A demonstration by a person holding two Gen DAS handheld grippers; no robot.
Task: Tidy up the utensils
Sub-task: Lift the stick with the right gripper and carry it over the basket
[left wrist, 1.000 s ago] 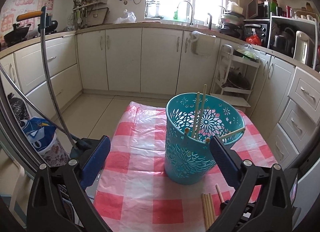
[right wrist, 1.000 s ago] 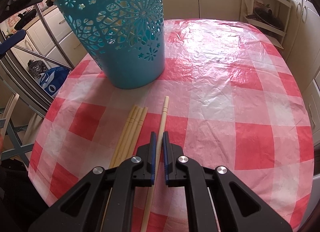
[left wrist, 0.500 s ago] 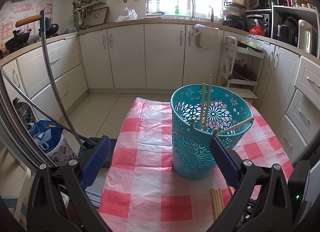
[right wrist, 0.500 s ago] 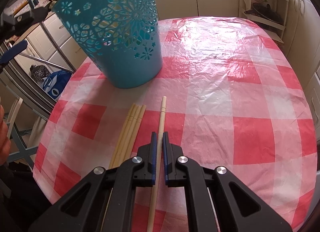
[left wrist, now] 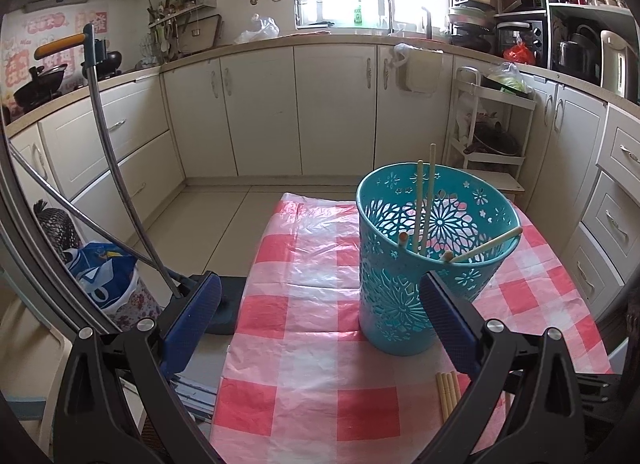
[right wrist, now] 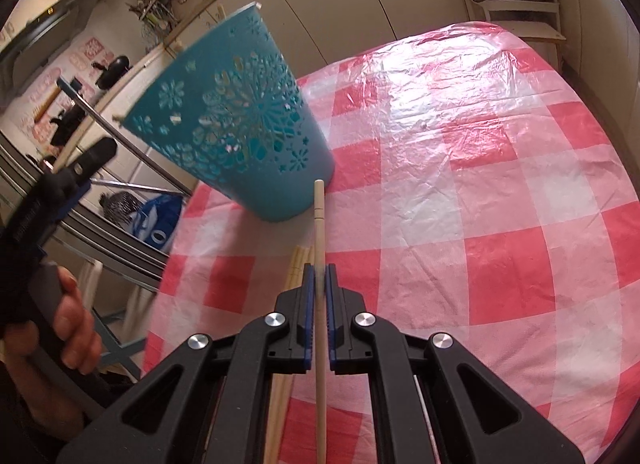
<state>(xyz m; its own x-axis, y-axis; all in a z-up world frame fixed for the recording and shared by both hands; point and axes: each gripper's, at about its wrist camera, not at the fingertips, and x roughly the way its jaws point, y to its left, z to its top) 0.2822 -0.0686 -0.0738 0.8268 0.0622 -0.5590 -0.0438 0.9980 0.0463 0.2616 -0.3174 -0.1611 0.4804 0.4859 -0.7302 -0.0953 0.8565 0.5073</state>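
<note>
A teal cut-out basket (left wrist: 432,264) stands on the red-and-white checked tablecloth (left wrist: 304,344) and holds several chopsticks (left wrist: 424,199). It also shows in the right wrist view (right wrist: 244,131). My right gripper (right wrist: 319,276) is shut on a single pale chopstick (right wrist: 319,219), whose tip points toward the basket's base. A bundle of chopsticks (right wrist: 296,260) lies on the cloth just left of it, also seen in the left wrist view (left wrist: 448,388). My left gripper (left wrist: 320,304) is open and empty, in front of and left of the basket.
Kitchen cabinets and a counter (left wrist: 320,103) ring the room. A metal stand (left wrist: 116,167) and a blue bag (left wrist: 104,276) are off the table's left edge. A white shelf rack (left wrist: 492,135) stands behind the basket. The person's left hand (right wrist: 72,316) holds the other gripper.
My right gripper has lifted and tilted with the chopstick held in it, so the basket now leans in its view. The left gripper has drawn back and to the left.
</note>
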